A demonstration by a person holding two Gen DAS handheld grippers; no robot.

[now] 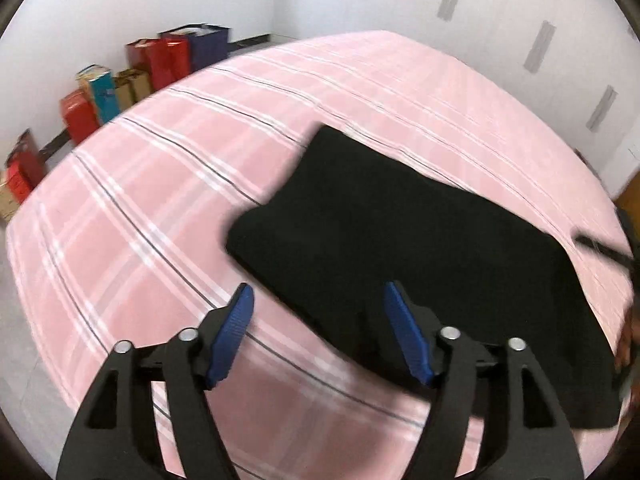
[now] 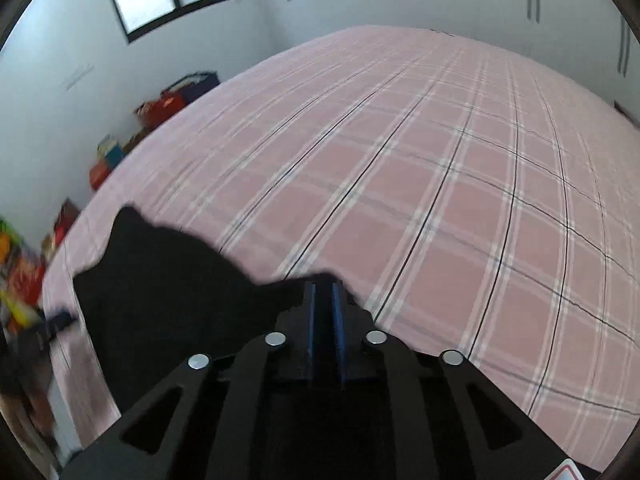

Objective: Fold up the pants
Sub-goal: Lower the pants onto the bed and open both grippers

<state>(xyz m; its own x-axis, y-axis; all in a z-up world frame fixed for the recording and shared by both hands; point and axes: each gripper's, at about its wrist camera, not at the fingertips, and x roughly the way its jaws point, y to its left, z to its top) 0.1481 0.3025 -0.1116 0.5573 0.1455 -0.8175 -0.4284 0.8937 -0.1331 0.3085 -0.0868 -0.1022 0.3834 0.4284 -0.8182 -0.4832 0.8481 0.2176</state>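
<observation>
The black pants (image 1: 400,248) are laid folded on the pink bed (image 1: 160,208). The left claw (image 1: 318,300) is held spread above them; their edge is pinched by the right claw (image 2: 323,292).

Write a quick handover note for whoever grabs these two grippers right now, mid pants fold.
Left gripper: open, empty, hovering over the near edge of the black pants.
Right gripper: fingers closed on a pinch of the pants' edge.
Pants lie on the pink plaid bed, near its front edge, already bunched into a compact shape.
Done: at least one fold, it seems.
Left: grab the free edge with the left, complete the fold, flatten.
</observation>
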